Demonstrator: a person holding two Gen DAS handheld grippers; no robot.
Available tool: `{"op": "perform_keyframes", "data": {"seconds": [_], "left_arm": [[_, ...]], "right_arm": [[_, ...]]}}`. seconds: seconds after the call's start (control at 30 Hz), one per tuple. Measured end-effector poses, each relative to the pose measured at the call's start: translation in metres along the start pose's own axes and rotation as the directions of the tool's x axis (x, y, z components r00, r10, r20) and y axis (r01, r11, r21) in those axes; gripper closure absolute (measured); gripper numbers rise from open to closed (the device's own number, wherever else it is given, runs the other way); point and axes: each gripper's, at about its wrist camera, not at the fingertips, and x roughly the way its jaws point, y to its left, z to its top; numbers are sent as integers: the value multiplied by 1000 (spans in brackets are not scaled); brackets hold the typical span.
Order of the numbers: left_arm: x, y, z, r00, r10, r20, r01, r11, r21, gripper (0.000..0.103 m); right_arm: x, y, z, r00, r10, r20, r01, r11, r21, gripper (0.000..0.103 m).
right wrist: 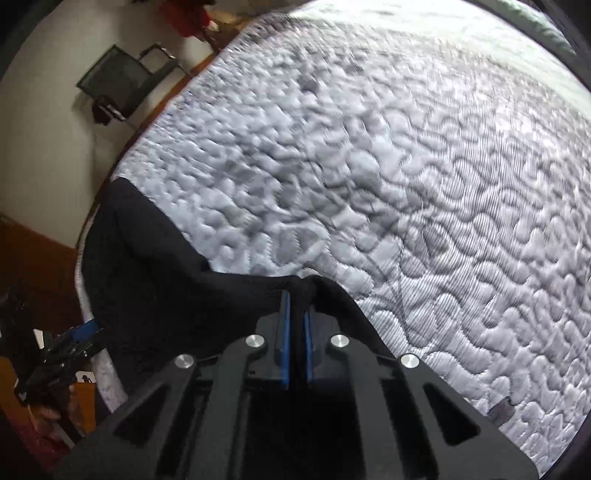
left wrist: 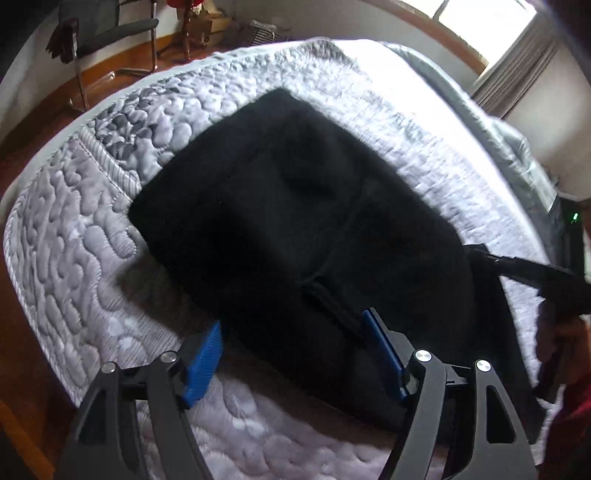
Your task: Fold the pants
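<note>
Quilted grey-white bedding covers the mattress (left wrist: 74,236) that carries everything, with wooden floor, a dark chair (left wrist: 107,33) and a bright window (left wrist: 484,14) beyond it

On that mattress, close to its near corner, lie the black pants (left wrist: 295,221), already doubled into a thick, roughly rectangular bundle, a seam or band running across the upper layer. The cloth looks soft, matte and fairly thick, perhaps a knit or fleece; it should be light, limp and in no way fragile, sagging wherever it is unsupported and sliding little on the textured quilt. Its folds will likely shift if only one layer is pinched, so a sound hold would take an edge or corner with all layers together, one side to each hand

The left tongs (left wrist: 295,354) stand wide apart, the blue pads (left wrist: 205,363) straddling the near edge of the bundle, gripping nothing; one pad is over bare quilt, the other over the fabric. The right tongs (right wrist: 296,339) are drawn almost together and clamped on a bunched edge of the pants, which drapes from them down to the bed at the left of the right wrist view. From the left wrist view the right tool appears at the far right edge of the bundle, so the two tongs sit at opposite sides of the near end
</note>
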Motion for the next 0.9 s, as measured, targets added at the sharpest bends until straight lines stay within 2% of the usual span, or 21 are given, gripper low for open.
{"op": "perform_keyframes", "data": {"seconds": [0.07, 0.17, 0.23, 0.33, 0.43, 0.53, 0.6, 0.7, 0.73, 0.77, 0.8, 0.83, 0.9], "left_arm": [[5, -1, -2, 1000, 16, 23, -16, 1000, 19, 25], [-1, -5, -5, 999, 34, 37, -36, 998, 52, 25], [-10, -6, -6, 999, 38, 29, -39, 998, 57, 26], [-40, -3, -10, 997, 29, 72, -34, 997, 65, 26], [-69, -3, -15, 990, 20, 139, -33, 995, 94, 25], [-81, -18, -18, 986, -41, 164, 22, 993, 115, 24], [-71, -40, -21, 986, -97, 133, 75, 984, 164, 24], [-46, -71, -28, 987, -127, 100, 99, 965, 245, 24], [-35, -80, -30, 990, -115, 84, 88, 958, 273, 24], [-18, -87, -33, 995, -88, 54, 67, 950, 304, 24], [-3, -92, -33, 998, -58, 33, 44, 947, 318, 24], [8, -93, -35, 999, -24, 25, 14, 940, 342, 24], [16, -104, -40, 998, 26, 59, -48, 905, 423, 16]], "right_arm": [[11, -2, 0, 1000, -18, -7, 19, 1000, 20, 98], [8, -8, 0, 1000, 15, 0, -15, 998, 64, 94], [-6, -11, -5, 999, 40, 35, -43, 996, 75, 89], [-33, -12, -19, 997, -35, 70, 31, 998, 63, 79], [-71, -18, -54, 989, -105, 106, 98, 993, 67, 78], [-96, -23, -93, 982, -150, 116, 141, 986, 88, 78], [-98, -26, -112, 984, -140, 111, 128, 985, 111, 78], [-85, -37, -135, 983, -161, 90, 145, 976, 159, 78], [-75, -47, -142, 982, -178, 58, 163, 967, 196, 78], [-67, -51, -142, 981, -192, 43, 179, 962, 207, 85], [-60, -57, -146, 979, -201, 38, 189, 959, 212, 87], [-58, -63, -149, 982, -183, 55, 167, 961, 220, 87], [-65, -68, -153, 987, -137, 81, 112, 960, 256, 85]]}}
